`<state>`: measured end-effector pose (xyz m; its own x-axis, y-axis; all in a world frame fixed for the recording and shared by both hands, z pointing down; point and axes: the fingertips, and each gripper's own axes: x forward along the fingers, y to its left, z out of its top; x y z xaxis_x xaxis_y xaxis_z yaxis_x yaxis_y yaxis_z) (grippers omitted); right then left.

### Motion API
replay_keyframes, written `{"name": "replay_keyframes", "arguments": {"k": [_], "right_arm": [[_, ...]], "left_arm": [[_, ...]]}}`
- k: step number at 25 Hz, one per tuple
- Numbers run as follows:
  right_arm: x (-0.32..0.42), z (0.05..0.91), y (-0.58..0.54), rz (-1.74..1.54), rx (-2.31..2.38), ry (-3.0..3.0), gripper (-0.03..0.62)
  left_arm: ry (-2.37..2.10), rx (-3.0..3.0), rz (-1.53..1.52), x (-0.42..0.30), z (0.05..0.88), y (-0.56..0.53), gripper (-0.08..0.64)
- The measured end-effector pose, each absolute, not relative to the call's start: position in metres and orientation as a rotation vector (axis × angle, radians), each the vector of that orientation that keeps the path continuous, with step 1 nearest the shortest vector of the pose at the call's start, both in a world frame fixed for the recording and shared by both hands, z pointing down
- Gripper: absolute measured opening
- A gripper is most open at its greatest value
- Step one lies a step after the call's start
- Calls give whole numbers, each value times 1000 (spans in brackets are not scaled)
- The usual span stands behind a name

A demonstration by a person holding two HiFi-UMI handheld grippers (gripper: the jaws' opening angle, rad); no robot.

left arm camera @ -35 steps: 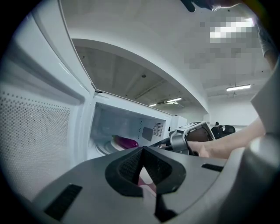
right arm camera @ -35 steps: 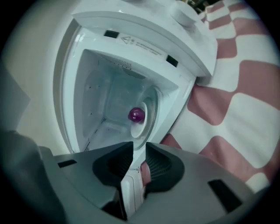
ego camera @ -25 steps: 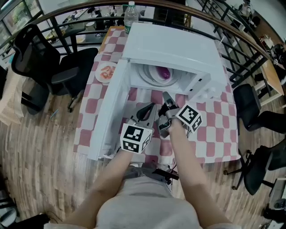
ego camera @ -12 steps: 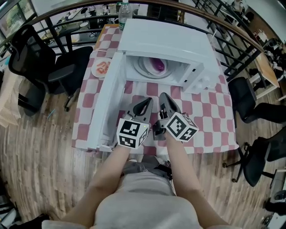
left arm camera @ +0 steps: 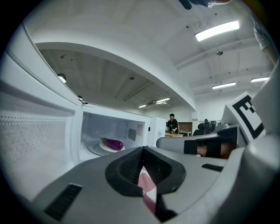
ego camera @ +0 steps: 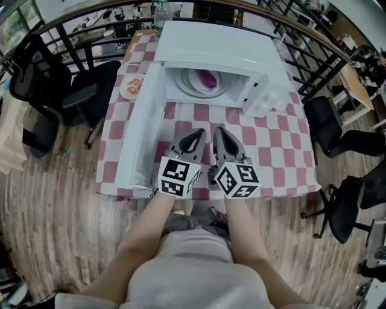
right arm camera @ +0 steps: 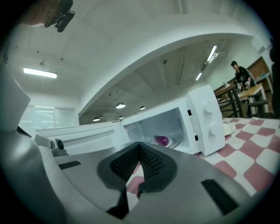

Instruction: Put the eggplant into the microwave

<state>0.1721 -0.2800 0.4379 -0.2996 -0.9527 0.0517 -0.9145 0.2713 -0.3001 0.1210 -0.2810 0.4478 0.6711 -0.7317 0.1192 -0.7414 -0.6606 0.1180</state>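
The purple eggplant [ego camera: 207, 78] lies on the white turntable plate inside the white microwave [ego camera: 223, 48], whose door [ego camera: 142, 124] hangs open to the left. It shows in the left gripper view as the eggplant [left arm camera: 113, 143] and in the right gripper view as the eggplant [right arm camera: 162, 140], deep in the cavity. My left gripper [ego camera: 194, 139] and right gripper [ego camera: 222, 136] hover side by side over the checked cloth [ego camera: 271, 157], well short of the microwave's mouth. Both are shut with nothing between the jaws, as the left gripper [left arm camera: 142, 151] and the right gripper [right arm camera: 139, 147] show in their own views.
A plate of food [ego camera: 132, 87] sits left of the open door, and a water bottle [ego camera: 160, 11] stands behind the microwave. Black office chairs [ego camera: 57, 84] stand to both sides of the table. A dark railing [ego camera: 313, 66] curves behind it.
Both grippers drew back from the microwave's mouth toward the near table edge. The right gripper rolled so its marker cube now faces up. The eggplant stayed inside.
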Motion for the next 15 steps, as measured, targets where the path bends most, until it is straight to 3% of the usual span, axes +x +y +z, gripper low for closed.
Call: {"name": "replay_keyframes", "arguments": {"k": [15], "right_arm": [[173, 419, -241, -118, -1884, 2412, 25]], "left_arm": [[-1186, 2821, 37, 130, 433, -255, 5]]}}
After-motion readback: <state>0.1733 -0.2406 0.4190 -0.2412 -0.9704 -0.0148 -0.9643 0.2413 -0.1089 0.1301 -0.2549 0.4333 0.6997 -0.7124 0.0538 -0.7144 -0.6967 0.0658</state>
